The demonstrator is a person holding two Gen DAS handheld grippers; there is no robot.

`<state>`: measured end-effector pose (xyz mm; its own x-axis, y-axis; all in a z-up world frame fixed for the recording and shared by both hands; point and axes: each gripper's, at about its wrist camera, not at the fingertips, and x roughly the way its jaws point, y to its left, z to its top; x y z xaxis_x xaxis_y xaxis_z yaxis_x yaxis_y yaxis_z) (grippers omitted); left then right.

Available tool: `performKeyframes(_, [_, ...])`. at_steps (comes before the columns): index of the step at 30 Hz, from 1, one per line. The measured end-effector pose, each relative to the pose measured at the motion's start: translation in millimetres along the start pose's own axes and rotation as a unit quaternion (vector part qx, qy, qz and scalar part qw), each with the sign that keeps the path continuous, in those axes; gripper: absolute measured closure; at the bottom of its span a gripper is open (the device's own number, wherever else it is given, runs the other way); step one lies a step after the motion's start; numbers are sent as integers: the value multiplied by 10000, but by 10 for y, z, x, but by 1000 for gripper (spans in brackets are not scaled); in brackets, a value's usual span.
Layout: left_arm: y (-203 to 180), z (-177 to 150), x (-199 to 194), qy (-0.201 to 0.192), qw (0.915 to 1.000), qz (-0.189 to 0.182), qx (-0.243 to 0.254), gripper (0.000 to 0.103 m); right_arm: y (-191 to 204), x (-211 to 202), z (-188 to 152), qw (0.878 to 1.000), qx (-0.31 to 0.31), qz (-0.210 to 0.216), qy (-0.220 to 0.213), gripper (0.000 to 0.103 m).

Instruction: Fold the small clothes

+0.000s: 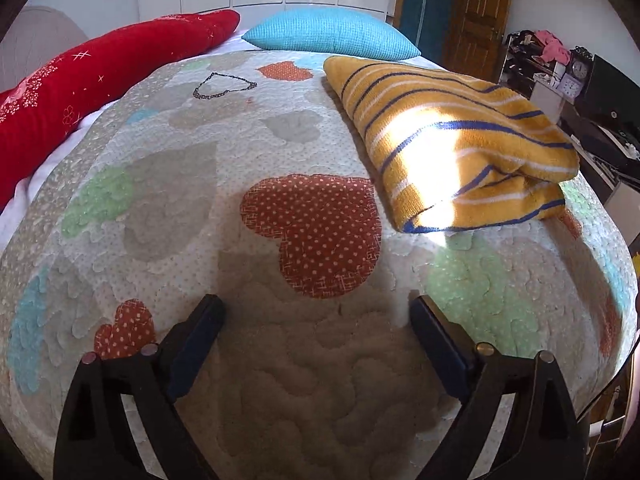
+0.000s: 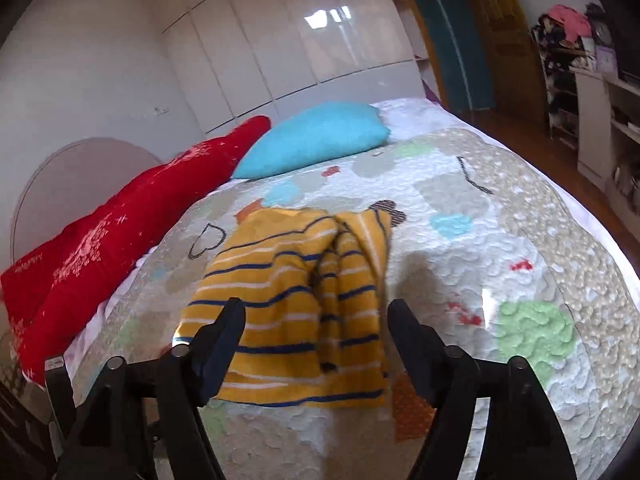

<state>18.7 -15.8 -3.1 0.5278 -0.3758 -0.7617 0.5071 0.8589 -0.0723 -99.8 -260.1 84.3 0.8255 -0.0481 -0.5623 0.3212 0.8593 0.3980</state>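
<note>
garment: mustard-yellow knitted top with navy and white stripes (image 1: 460, 148) (image 2: 296, 300), folded, lying on the heart-patterned quilted bedspread (image 1: 280, 380) (image 2: 500, 248)
left gripper (image 1: 316, 312): fingers spread wide, holding nothing, garment ahead to its right
right gripper (image 2: 316, 316): fingers wide apart, empty, above the garment

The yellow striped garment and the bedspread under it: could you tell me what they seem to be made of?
The yellow striped garment looks like soft knitted fabric, matte and slightly fuzzy, going by its thick rolled folds. The bedspread seems quilted cotton patchwork: puffy stitched swirls, printed heart patches.
</note>
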Motion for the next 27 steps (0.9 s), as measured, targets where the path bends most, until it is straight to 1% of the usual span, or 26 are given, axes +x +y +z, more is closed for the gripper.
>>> performKeyframes(1, [4,-19,7,-79,10000,-9,1,5,90,105,-28,9995,-200,-201,107,20])
performKeyframes(2, [14,-33,12,-132,9999,-30,2,4,157,265,-78,9978,-373,-447,328,21])
performKeyframes(3, [25,-47,15,-176,9998,-66,-5,3,189,433,-131,9952,-447,-536,682,45])
performKeyframes(4, [34,-53,23,-200,9997,-103,-11,2,183,592,-196,9927,-331,-343,1109,88])
performKeyframes(5, [33,-56,26,-206,9997,-109,3,2,144,708,-239,9894,-44,-24,1453,89])
performKeyframes(6, [30,-52,35,-202,9997,-101,28,1,114,706,-238,9893,169,118,1446,89])
performKeyframes(7, [22,-51,39,-196,9998,-86,47,1,101,623,-202,9909,275,261,1291,90])
performKeyframes(9, [18,-47,52,-204,9998,-63,58,0,-31,379,-107,9901,756,714,938,91])
performKeyframes(10, [14,-51,54,-225,9997,-49,60,0,-121,274,-65,9891,956,802,786,92])
performKeyframes(11, [14,-56,54,-242,9997,-41,60,0,-206,196,-40,9891,1070,745,687,92])
performKeyframes(12, [10,-58,55,-255,9997,-28,60,0,-273,171,-24,9905,1073,540,675,92])
performKeyframes(13, [7,-58,57,-256,9997,-17,62,0,-325,192,-35,9920,985,240,751,92])
performKeyframes(15, [-1,-57,56,-245,9997,-5,67,0,-392,315,-124,9909,697,-365,1091,94])
performKeyframes(16, [-11,-60,52,-246,9997,-2,66,0,-388,364,-168,9892,548,-559,1241,94])
performKeyframes(17, [-17,-64,49,-249,9997,-1,64,0,-391,356,-184,9887,438,-654,1272,94])
performKeyframes(18, [-18,-64,49,-253,9997,0,64,0,-374,308,-176,9889,352,-790,1207,93])
performKeyframes(20, [-20,-61,53,-262,9996,7,60,0,-373,142,-89,9877,201,-1266,895,93])
performKeyframes(21, [-22,-62,56,-272,9996,10,61,0,-365,40,-23,9887,251,-1325,649,93])
performKeyframes(23, [-19,-69,54,-294,9996,10,60,0,-337,-107,121,9919,387,-1183,260,93])
performKeyframes(25, [-18,-74,51,-314,9995,9,55,0,-236,-115,252,9955,358,-880,45,92])
performKeyframes(27, [-22,-81,47,-333,9994,6,51,0,-58,15,341,9980,190,-599,25,92])
